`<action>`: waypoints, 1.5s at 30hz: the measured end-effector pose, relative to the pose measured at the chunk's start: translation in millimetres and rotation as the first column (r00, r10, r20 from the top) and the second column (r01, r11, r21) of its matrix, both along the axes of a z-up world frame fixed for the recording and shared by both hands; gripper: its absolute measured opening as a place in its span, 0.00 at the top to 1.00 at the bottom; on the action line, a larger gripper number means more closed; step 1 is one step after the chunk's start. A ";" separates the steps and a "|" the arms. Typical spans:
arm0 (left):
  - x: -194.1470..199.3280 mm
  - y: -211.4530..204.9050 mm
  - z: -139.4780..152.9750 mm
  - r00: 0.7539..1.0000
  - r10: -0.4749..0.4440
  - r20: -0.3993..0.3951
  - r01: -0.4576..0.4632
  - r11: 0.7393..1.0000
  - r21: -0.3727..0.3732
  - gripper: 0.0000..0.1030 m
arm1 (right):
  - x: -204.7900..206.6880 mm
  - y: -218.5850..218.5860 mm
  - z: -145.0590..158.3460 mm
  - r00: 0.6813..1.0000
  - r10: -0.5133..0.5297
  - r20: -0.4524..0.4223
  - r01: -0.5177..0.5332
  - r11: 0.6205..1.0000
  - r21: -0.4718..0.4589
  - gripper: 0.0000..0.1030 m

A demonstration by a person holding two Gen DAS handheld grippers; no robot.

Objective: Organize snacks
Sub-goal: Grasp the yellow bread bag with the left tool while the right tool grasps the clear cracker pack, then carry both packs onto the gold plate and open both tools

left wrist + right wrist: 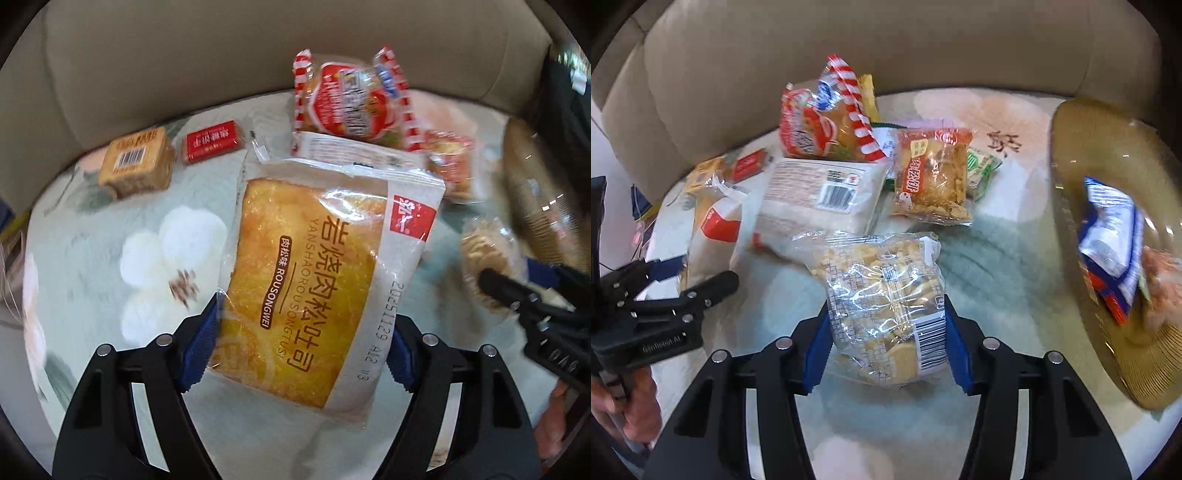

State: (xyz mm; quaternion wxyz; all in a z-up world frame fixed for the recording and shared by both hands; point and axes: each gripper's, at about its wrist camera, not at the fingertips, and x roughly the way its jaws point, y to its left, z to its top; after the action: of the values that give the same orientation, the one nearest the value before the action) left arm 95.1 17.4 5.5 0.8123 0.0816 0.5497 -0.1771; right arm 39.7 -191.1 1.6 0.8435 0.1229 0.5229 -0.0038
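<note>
Waiting at the table's right edge, the amber plate point(1082, 147) already holds a blue packet point(1115, 225), so it seems the collecting spot. The left gripper point(299, 354) clamps the toast pack point(314, 280) above the cloth point(110, 221); the right gripper point(886, 347) pinches the cracker bag point(882, 295), nearer the plate.

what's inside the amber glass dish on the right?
In the right wrist view, the amber glass dish holds a blue-and-white snack packet with a red corner, beside a blurred pinkish item. Anything under the packet is covered, and motion blur hides the labels.
</note>
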 end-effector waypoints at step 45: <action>-64.7 -71.7 33.3 0.999 0.038 0.026 -0.035 0.991 -0.126 0.25 | -58.3 -57.5 70.6 0.991 -0.129 0.045 0.132 0.990 -0.053 0.50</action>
State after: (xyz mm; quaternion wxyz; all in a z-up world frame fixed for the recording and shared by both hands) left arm 30.4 -54.3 38.8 0.8266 0.0227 0.5274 -0.1952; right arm -18.6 -248.7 72.2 0.8552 0.1331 0.4958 -0.0711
